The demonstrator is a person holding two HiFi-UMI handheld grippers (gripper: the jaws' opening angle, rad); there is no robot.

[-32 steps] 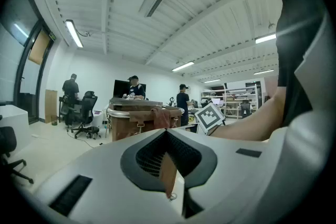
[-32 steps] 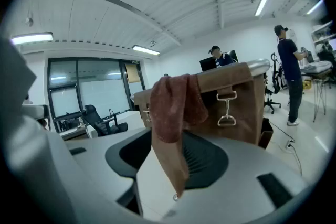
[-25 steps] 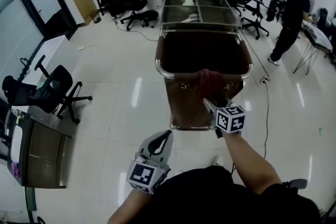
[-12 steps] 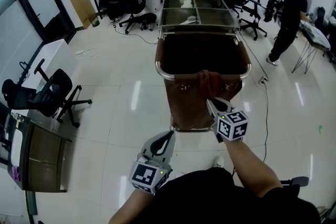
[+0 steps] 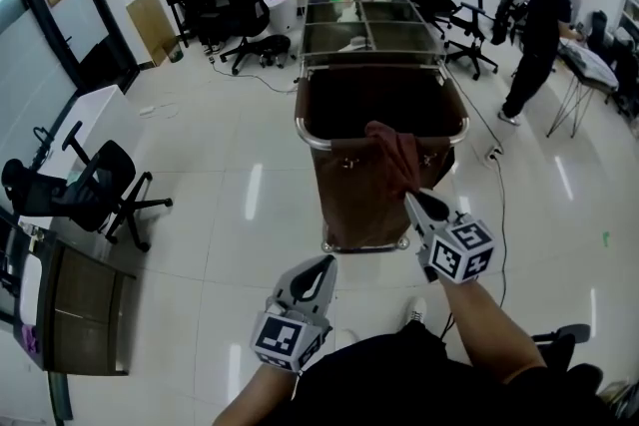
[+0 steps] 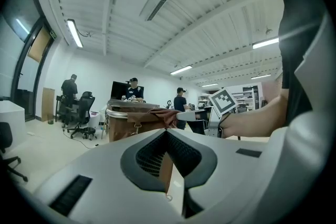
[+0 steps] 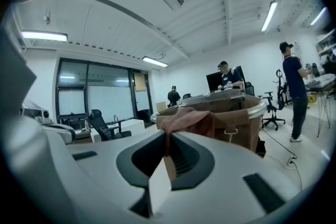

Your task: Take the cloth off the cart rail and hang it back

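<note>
A reddish-brown cloth (image 5: 392, 148) lies over the near chrome rail (image 5: 312, 138) of a cart that carries a brown bag. My right gripper (image 5: 413, 199) is shut on the cloth's near end, and the cloth stretches from the rail toward it. In the right gripper view the cloth (image 7: 187, 117) runs into the closed tips of the right gripper (image 7: 167, 137). My left gripper (image 5: 322, 264) hangs lower and to the left, shut and empty, short of the cart. In the left gripper view the left gripper (image 6: 167, 131) points at the cloth (image 6: 164, 113) on the rail.
Behind the bag the cart carries steel trays (image 5: 371, 18). A black office chair (image 5: 100, 183) and a grey cabinet (image 5: 82, 302) stand at the left. A person (image 5: 540, 33) stands at the right, others sit at the back. A cable (image 5: 499, 207) runs along the floor right of the cart.
The right gripper's jaws have closed on the cloth and drawn back toward me. The cloth has lifted from its flat drape on the rail. The left gripper has barely moved.
</note>
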